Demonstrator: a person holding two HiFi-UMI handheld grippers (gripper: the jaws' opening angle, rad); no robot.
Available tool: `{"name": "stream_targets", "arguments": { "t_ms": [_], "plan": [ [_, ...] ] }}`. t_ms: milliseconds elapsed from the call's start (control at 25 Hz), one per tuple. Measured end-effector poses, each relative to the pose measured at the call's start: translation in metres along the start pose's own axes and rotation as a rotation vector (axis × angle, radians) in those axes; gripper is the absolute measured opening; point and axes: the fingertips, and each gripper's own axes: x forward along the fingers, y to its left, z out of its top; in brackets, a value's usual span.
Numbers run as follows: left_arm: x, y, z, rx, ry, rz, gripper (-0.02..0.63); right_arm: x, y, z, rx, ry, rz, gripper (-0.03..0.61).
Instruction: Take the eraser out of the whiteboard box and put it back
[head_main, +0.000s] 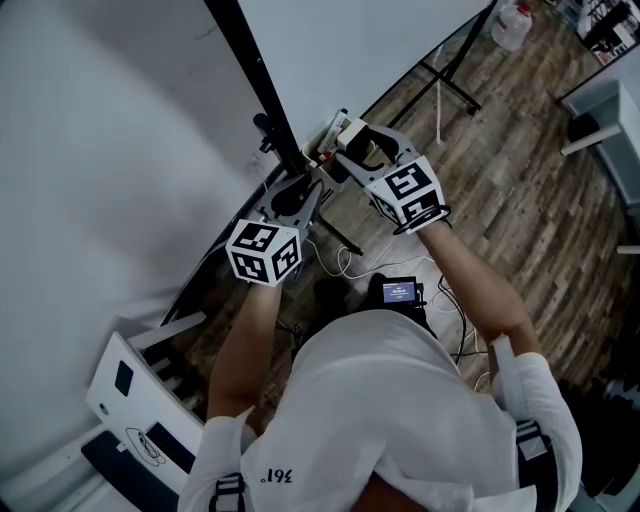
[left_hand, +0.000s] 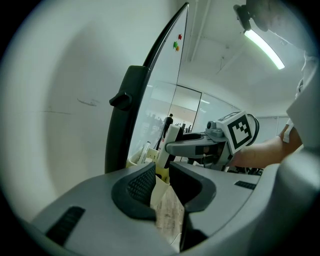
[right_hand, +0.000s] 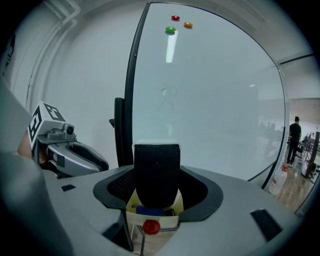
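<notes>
Where the eraser (right_hand: 156, 167) sits: upright between the jaws of the right hand-held gripper (right_hand: 157, 186), black felt toward us, white back toward the whiteboard (right_hand: 215, 100).
Right hand-held gripper: clenched on the eraser, a pad against each side; the jaws stand apart only by the eraser's width.
Whiteboard box (right_hand: 165, 218): cream, directly below the right hand-held gripper's jaws; a blue item (right_hand: 149, 211) lies inside, and a red round piece (right_hand: 150, 227) shows just below its near wall.
Left hand-held gripper (left_hand: 161, 174): jaws nearly together; we read them as pinching the box's cream wall to steady it.
Step in hand: we judge the eraser lifted out, its lower end at the box's opening; we cannot tell whether it touches the box.
Next move: calls for lowering the eraser straight down between the box walls, then releasing the right jaws, with the left grip bracing the box.
</notes>
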Motion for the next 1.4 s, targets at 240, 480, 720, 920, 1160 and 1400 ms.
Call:
{"name": "stream_targets", "arguments": {
  "t_ms": [240, 480, 720, 920, 1160, 1400],
  "plan": [
    [0.003, 0.002, -0.011, -0.021, 0.02, -0.002, 0.083, 0.011, 0.001, -0.015, 0.013, 0.033, 0.007, 0.275],
    [0.007, 0.003, -0.02, -0.037, 0.037, -0.003, 0.083, 0.021, 0.001, -0.032, 0.028, 0.07, 0.015, 0.275],
    [0.01, 0.004, -0.029, -0.051, 0.053, -0.003, 0.083, 0.029, 0.004, -0.045, 0.035, 0.097, 0.032, 0.275],
    [0.009, 0.003, -0.034, -0.062, 0.062, -0.003, 0.083, 0.033, 0.003, -0.056, 0.04, 0.112, 0.037, 0.275],
    [0.008, 0.0, -0.039, -0.07, 0.072, -0.006, 0.083, 0.036, 0.003, -0.068, 0.057, 0.132, 0.042, 0.275],
    [0.008, -0.002, -0.04, -0.07, 0.076, -0.011, 0.083, 0.038, 0.004, -0.068, 0.072, 0.13, 0.066, 0.275]
  ]
}}
